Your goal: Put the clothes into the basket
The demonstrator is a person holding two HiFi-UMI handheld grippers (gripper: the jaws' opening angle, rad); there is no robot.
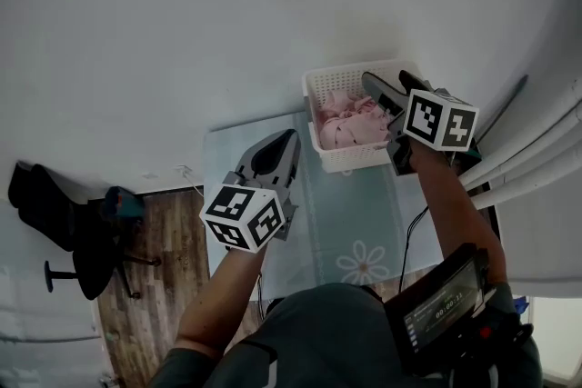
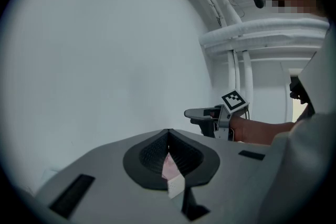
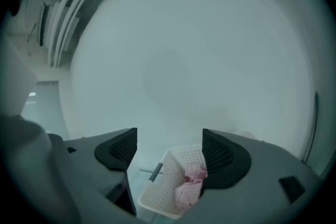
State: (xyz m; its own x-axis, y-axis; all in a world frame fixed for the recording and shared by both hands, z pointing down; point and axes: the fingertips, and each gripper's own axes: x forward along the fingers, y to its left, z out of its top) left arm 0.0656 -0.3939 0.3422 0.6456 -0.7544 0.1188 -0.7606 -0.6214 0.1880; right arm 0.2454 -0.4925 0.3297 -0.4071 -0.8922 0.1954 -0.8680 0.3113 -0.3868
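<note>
A white slotted basket (image 1: 338, 161) stands at the far end of the glass table and holds a heap of pink clothes (image 1: 350, 124). My right gripper (image 1: 393, 84) hovers over the basket's right side, open, with nothing between its jaws. In the right gripper view the basket (image 3: 163, 191) and pink clothes (image 3: 190, 186) lie below the open right gripper (image 3: 169, 136). My left gripper (image 1: 282, 143) is shut and hangs above the table, left of the basket. In the left gripper view the left gripper (image 2: 168, 132) has its tips together, and a pink and white sliver (image 2: 171, 171) shows in the gap below them.
The glass table (image 1: 359, 227) has a flower print near its front. A dark office chair (image 1: 86, 245) stands on the wood floor (image 1: 177, 236) at the left. White pipes (image 1: 536, 154) run along the wall at the right. The right gripper (image 2: 205, 113) shows in the left gripper view.
</note>
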